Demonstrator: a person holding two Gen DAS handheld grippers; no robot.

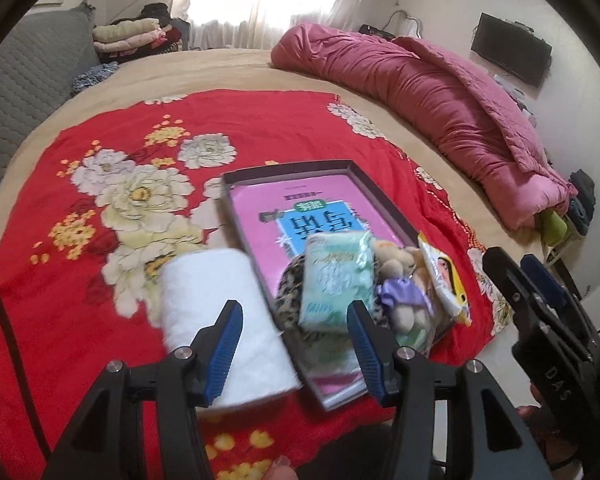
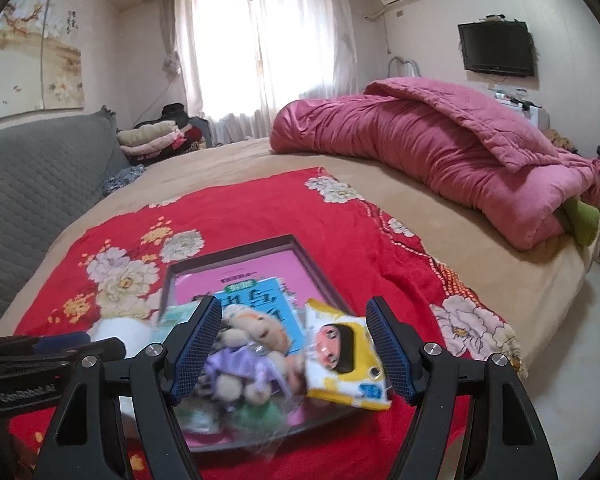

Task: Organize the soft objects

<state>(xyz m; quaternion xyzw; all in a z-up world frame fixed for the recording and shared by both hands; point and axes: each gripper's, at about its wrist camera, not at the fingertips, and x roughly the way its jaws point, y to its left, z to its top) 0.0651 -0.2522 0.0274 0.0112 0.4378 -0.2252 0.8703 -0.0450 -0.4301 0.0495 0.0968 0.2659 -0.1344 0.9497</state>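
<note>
left gripper: jaws apart, empty | right gripper: jaws wide, empty | tray: doll, green pack, yellow pack | roll beside tray, on bed

Soft things heaped in the tray's near end, roll lying outside it.

We see a shallow dark tray on the red spread, a pink sheet in its bottom. At its near end we find a mint tissue pack propped on a speckled bundle, a small plush in purple beside it, and a yellow pack at the right edge. A white roll lies just left of the tray.
</note>
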